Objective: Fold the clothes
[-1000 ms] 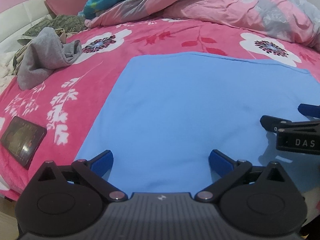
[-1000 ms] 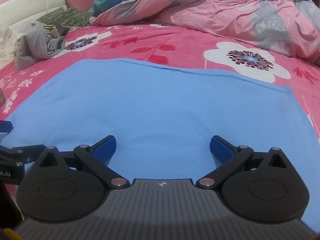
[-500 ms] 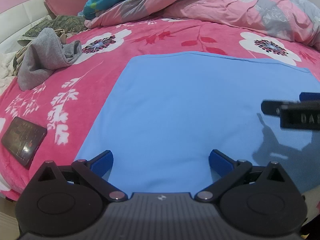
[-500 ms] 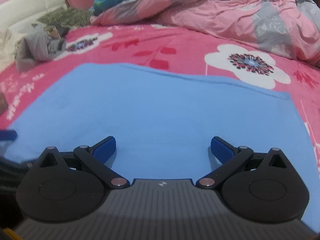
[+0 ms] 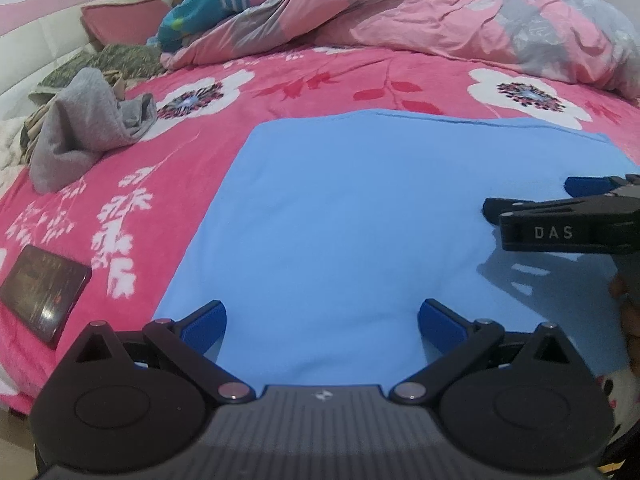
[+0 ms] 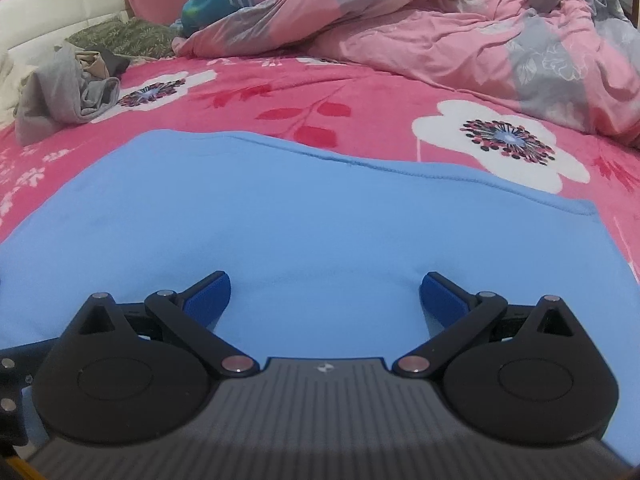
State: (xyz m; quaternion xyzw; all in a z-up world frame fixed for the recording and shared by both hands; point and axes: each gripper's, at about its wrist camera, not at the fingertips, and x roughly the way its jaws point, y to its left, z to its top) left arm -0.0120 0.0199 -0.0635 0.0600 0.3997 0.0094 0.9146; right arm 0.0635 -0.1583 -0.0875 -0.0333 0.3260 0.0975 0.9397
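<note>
**Left wrist view: right tool back beside the left, nothing gripped yet**

Left wrist view, compared with half a second ago: the right gripper [image 5: 532, 216] sits lower and further in from the right edge, its "DAS" lettering readable again, roughly where it stood a second ago. So it lifted briefly and came back down. The flat light-blue fabric garment [image 5: 360, 220] has not shifted; its outline on the pink floral bedspread [image 5: 312, 84] matches all earlier frames.

Right wrist view: the far hem of the garment [image 6: 320, 216] now appears nearer than half a second ago, consistent with the tool dropping back low over the near edge.

Jaws: left gripper [image 5: 322, 320] spread wide, blue pads over cloth, nothing between them. Right gripper [image 6: 325, 294] likewise wide and holding nothing.

Reading: no fold started. Both tools are poised above the near edge of the garment, which lies spread smooth in the middle of the bed. Likely step is lining up for a two-point pinch at that edge.

Containers: none in view. Loose items only: a crumpled grey garment [image 5: 84, 128] well apart at far left, a dark flat rectangular object [image 5: 42, 292] at the bed's left edge, and a heaped pink-and-grey quilt [image 6: 440, 28] at the back.
</note>
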